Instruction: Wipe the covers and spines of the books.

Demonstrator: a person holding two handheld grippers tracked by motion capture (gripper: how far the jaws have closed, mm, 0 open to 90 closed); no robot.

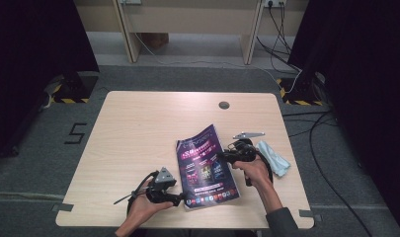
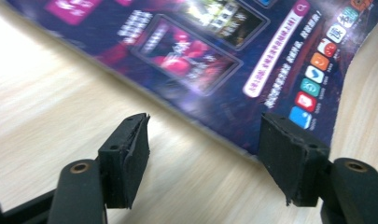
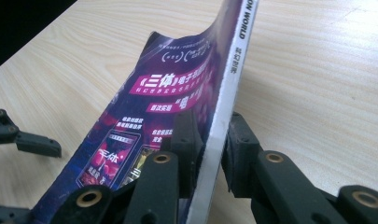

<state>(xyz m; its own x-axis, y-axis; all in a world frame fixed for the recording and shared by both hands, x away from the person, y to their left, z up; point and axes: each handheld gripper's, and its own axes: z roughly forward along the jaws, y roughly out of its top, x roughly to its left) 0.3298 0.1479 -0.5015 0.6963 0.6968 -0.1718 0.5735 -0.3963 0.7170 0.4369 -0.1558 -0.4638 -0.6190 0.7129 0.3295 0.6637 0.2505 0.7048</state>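
- The magazine [image 1: 206, 167] lies on the table [image 1: 138, 128], its spine edge lifted
- The right gripper [image 3: 211, 154] clamps that spine edge
- The left gripper [image 2: 203, 154] stands open at the magazine's near corner, pads clear

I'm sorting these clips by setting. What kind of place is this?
Probably a recording booth or lab: a lone wooden table on grey carpet, black curtains on both sides, loose cables across the floor, and hazard-striped tape.
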